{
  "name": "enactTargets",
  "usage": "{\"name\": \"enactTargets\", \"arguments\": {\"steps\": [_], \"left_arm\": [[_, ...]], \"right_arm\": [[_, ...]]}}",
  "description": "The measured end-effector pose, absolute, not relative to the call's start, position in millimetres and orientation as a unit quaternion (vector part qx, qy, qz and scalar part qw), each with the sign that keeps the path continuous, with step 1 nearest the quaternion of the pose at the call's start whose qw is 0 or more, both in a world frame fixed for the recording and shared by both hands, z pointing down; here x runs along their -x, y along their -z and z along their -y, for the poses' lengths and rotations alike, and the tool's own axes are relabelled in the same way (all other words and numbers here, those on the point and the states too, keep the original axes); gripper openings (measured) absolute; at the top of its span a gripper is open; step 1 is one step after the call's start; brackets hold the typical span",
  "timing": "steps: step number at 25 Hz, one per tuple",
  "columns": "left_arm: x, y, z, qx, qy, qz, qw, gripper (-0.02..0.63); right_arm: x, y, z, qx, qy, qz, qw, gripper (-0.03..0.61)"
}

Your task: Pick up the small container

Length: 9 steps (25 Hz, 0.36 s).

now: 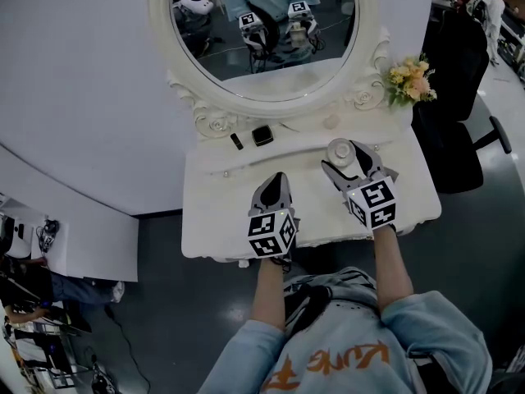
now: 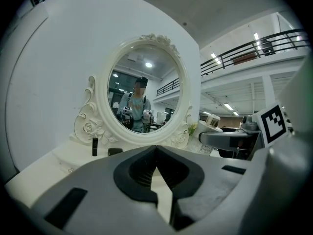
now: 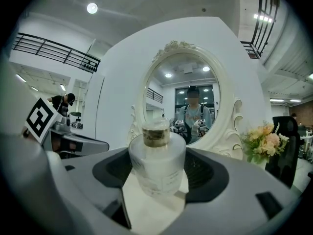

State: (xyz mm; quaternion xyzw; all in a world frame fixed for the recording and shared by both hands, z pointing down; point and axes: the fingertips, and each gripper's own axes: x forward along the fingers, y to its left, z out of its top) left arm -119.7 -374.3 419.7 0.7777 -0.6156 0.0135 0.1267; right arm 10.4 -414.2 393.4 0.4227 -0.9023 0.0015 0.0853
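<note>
Container position first: the small container (image 3: 156, 161), a clear squat jar with a narrower cap, stands upright between the jaws of the right gripper (image 3: 157, 150), its long axis vertical and square to the line of the jaws. In the right gripper view both inner pads meet its sides, so I read the jaws as closed on it. White tabletop shows in the gap below, and I cannot tell whether the base has left the surface. From the head view the jar (image 1: 340, 150) sits toward the right rear of the white vanity table (image 1: 221, 220), just ahead of the raised shelf under the oval mirror (image 1: 262, 56), with the right gripper (image 1: 346, 162) reaching in from the near edge. Left gripper (image 1: 276, 180) hangs over the table's middle, well apart from the jar, jaws together on nothing (image 2: 156, 148). Judgement: the right hand has the job, and the lift should go straight up along the jar's axis, clear of the shelf lip.
</note>
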Motion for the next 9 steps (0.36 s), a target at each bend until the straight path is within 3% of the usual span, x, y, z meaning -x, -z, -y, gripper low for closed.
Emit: {"name": "enactTargets", "arguments": {"steps": [9], "left_arm": [[119.8, -422.4, 375.3, -0.777, -0.017, 0.616, 0.131, 0.021]], "right_arm": [[-11.2, -395.8, 416.8, -0.423, -0.004, 0.902, 0.087, 0.328]]}}
